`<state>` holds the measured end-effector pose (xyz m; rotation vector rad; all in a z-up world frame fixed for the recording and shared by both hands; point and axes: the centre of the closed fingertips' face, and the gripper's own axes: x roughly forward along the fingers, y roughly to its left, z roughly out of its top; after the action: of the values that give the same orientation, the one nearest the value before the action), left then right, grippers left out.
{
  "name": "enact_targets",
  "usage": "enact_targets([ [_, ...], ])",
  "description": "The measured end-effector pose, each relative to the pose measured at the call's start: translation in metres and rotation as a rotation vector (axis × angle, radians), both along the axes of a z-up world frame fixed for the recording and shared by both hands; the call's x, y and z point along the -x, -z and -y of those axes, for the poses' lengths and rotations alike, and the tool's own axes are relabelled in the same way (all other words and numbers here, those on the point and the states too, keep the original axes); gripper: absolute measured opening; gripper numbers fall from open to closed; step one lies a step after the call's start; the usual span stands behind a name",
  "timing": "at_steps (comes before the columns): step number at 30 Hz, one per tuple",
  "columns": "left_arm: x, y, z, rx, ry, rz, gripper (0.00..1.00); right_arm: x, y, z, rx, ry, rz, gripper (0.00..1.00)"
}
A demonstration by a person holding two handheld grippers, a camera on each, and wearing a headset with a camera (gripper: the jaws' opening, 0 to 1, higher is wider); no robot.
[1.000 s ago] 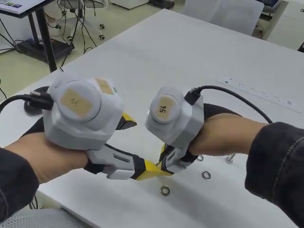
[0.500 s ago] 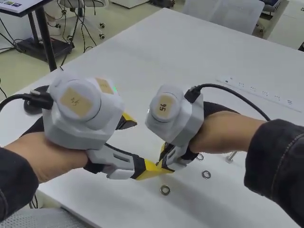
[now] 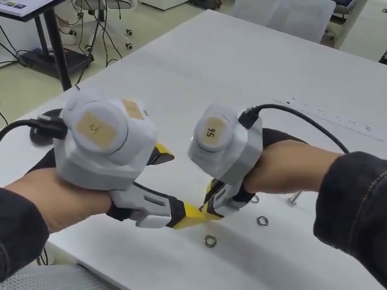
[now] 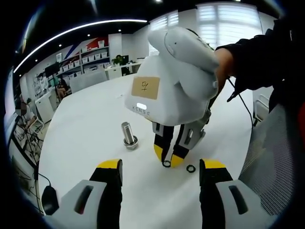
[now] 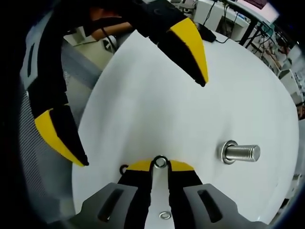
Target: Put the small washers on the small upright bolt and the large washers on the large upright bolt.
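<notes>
My right gripper [image 5: 160, 166] is shut on a small washer [image 5: 160, 161], held just above the white table. The left gripper view shows that washer [image 4: 166, 163] in the right gripper's yellow tips. My left gripper [image 4: 161, 167] is open, its jaws standing either side of the right gripper's tips. The large upright bolt [image 4: 127, 135] carries a washer at its base and stands a short way off, also seen from the right gripper as the large bolt [image 5: 239, 152]. In the head view the right gripper [image 3: 210, 210] points down, and the small bolt [image 3: 295, 197] stands behind the right hand.
Loose washers lie on the table near the front edge: one washer [image 3: 210, 241], a second washer [image 3: 262, 221] and a third washer [image 3: 254, 199]. A white power strip [image 3: 329, 116] lies at the far right. A black cable base [image 3: 37, 132] sits at the table's left edge.
My right gripper has rolled slightly to the right with the washer still in it. The left gripper and the loose washers have stayed put.
</notes>
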<state>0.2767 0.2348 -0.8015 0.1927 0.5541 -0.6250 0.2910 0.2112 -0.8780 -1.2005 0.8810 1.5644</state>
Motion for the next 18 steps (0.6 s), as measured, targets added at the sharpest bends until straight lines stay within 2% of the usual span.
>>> enact_targets([
  [10, 0.001, 0.0, 0.001, 0.001, 0.005, 0.001, 0.65, -0.011, -0.021, 0.008, -0.024, 0.05, 0.002, 0.13],
  [18, 0.001, -0.002, 0.002, 0.008, 0.009, 0.007, 0.65, -0.021, -0.044, 0.016, -0.058, 0.093, 0.01, 0.13],
])
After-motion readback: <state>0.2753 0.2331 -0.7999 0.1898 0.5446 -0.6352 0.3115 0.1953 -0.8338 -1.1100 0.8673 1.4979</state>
